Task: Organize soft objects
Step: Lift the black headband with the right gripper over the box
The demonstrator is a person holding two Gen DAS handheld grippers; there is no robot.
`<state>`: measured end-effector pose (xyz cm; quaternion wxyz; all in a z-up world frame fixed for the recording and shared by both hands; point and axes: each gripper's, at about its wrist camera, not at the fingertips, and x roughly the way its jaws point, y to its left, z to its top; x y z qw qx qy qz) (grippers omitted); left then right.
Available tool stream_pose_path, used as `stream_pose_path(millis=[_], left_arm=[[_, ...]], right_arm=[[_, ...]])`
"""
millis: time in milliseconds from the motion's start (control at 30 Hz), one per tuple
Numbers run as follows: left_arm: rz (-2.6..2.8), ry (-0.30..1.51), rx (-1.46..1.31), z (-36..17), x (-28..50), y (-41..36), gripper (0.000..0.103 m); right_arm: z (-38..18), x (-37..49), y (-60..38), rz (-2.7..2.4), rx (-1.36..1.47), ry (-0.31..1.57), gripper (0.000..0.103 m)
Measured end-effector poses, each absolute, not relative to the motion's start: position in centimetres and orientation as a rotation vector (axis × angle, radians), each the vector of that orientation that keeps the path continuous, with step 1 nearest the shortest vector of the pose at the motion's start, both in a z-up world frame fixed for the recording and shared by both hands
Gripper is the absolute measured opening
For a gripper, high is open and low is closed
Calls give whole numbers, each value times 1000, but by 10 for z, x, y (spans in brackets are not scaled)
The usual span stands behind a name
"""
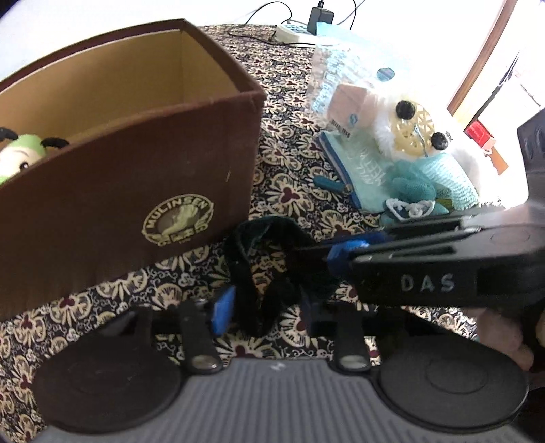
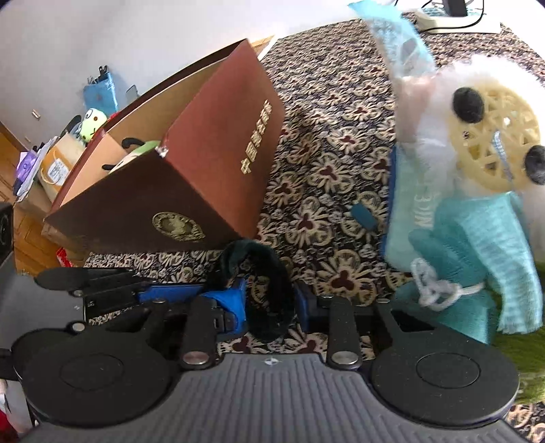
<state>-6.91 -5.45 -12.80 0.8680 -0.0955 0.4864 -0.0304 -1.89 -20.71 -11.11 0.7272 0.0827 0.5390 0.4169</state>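
Observation:
A dark fuzzy band (image 1: 269, 225) (image 2: 259, 252) lies looped on the patterned tablecloth (image 1: 289, 102), just in front of the open brown box (image 1: 119, 204) (image 2: 204, 170). My left gripper (image 1: 264, 306) (image 2: 204, 294) is shut on the band's near part. My right gripper (image 1: 335, 254) (image 2: 269, 303) comes in from the right in the left wrist view and is shut on the band's other side. A green plush toy (image 1: 24, 153) (image 2: 136, 153) sits inside the box.
Right of the box is a pile: a white plush with a cream lattice face (image 1: 408, 133) (image 2: 494, 136), a teal mesh sponge (image 1: 412, 185) (image 2: 453, 259), a teal zip pouch (image 1: 361, 170) and a plastic packet (image 1: 340, 78). A power strip (image 1: 293, 30) lies at the far edge.

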Motion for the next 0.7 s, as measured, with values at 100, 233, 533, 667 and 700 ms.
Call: stream_pose_path(millis=[100,233,533,667,700], left_arm=[[-94,1024,-238,-127,-68,-50,11],[-114,1011,-237,-121,-69,-54,10],[-224,914,-188,-78,-68,-79,9],[-267,834,-169,-50,-69,-85,9],[-273,807,-162,-41,-68,-86,9]], right_arm=[[-113,-18,-210,917,229,1216,2],[-110,-17,-218,915,293,1225,0],[-76,-14,-256,883,406,1138,0],[-49,-13,-273,869,436,1040,0],[-40,-13,-274,871,438,1009,0]])
